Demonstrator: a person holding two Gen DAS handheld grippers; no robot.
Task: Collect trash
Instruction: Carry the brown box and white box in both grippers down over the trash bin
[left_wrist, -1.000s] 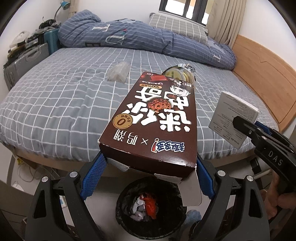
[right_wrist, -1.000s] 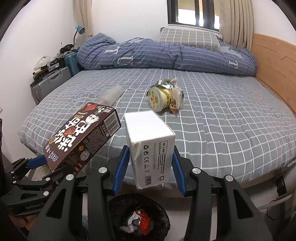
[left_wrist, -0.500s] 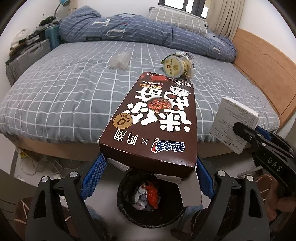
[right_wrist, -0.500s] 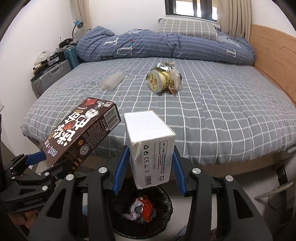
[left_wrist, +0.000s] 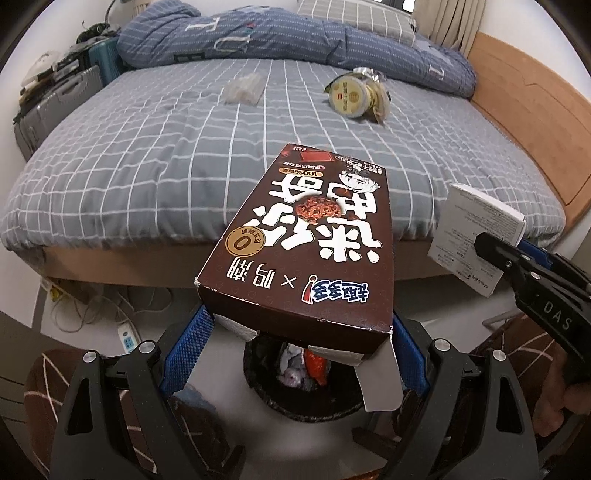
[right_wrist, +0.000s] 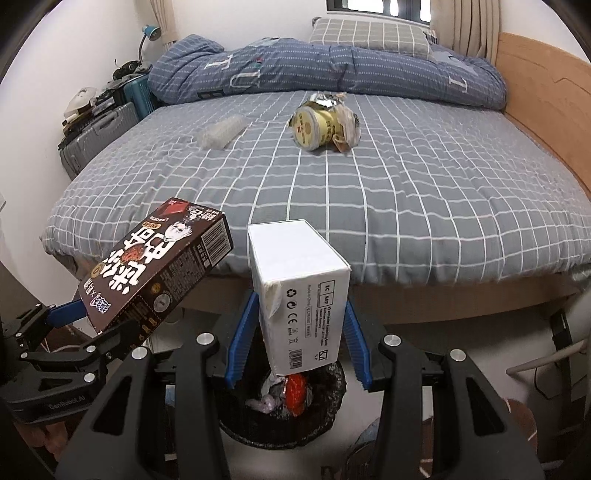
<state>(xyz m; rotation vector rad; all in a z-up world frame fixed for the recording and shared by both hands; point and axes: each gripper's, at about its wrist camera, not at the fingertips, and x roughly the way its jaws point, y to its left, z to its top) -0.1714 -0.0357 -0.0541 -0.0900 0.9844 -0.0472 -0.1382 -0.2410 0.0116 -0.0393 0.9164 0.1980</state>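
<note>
My left gripper (left_wrist: 297, 341) is shut on a brown snack box (left_wrist: 306, 243) and holds it above the black trash bin (left_wrist: 306, 398) on the floor. My right gripper (right_wrist: 295, 343) is shut on a white carton (right_wrist: 299, 291), also above the bin (right_wrist: 284, 417). The brown box shows at the left of the right wrist view (right_wrist: 155, 266). The white carton shows at the right of the left wrist view (left_wrist: 476, 236). The bin holds crumpled paper and a red wrapper (right_wrist: 297, 391). A yellow cup with torn foil (right_wrist: 323, 125) and a clear plastic wrapper (right_wrist: 221, 131) lie on the bed.
The bed with a grey checked sheet (right_wrist: 406, 192) fills the middle, with its edge just beyond the bin. A blue duvet (right_wrist: 314, 74) lies at the back. Suitcases (right_wrist: 99, 136) stand at the left. A power strip and cables (left_wrist: 125, 332) lie on the floor.
Both grippers have pulled back from the bed and tilted down with their boxes. The bin shows more fully beneath them. Both grips are unchanged.
</note>
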